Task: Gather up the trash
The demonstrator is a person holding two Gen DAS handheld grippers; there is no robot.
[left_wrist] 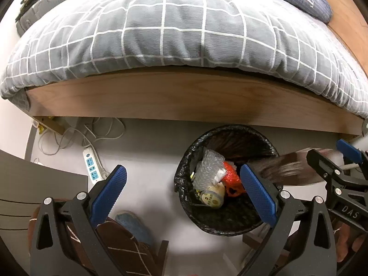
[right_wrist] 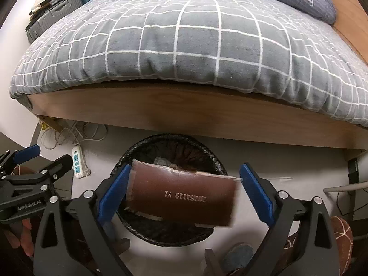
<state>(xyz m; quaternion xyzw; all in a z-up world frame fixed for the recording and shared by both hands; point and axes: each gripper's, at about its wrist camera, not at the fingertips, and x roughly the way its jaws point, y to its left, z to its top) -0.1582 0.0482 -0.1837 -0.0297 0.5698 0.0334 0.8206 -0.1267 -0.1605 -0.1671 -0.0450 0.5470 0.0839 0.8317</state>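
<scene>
A black-lined trash bin [left_wrist: 230,220] stands on the floor before the bed; it also shows in the right wrist view [right_wrist: 207,161]. Inside lie bubble wrap [left_wrist: 208,169], an orange wrapper [left_wrist: 232,179] and a small round tub [left_wrist: 214,196]. A brown cardboard box [right_wrist: 181,195] sits between my right gripper's [right_wrist: 184,192] fingers over the bin, motion-blurred; its left side is near the left pad, a gap shows at the right pad. The box also shows in the left wrist view [left_wrist: 287,169]. My left gripper [left_wrist: 184,193] is open and empty beside the bin's left rim.
A bed with a grey checked duvet [left_wrist: 172,27] and wooden frame [left_wrist: 184,96] stands behind the bin. A white power strip [left_wrist: 92,164] and cables lie on the floor at left. Brown slippers [left_wrist: 122,248] are below. A grey suitcase [right_wrist: 53,16] stands far left.
</scene>
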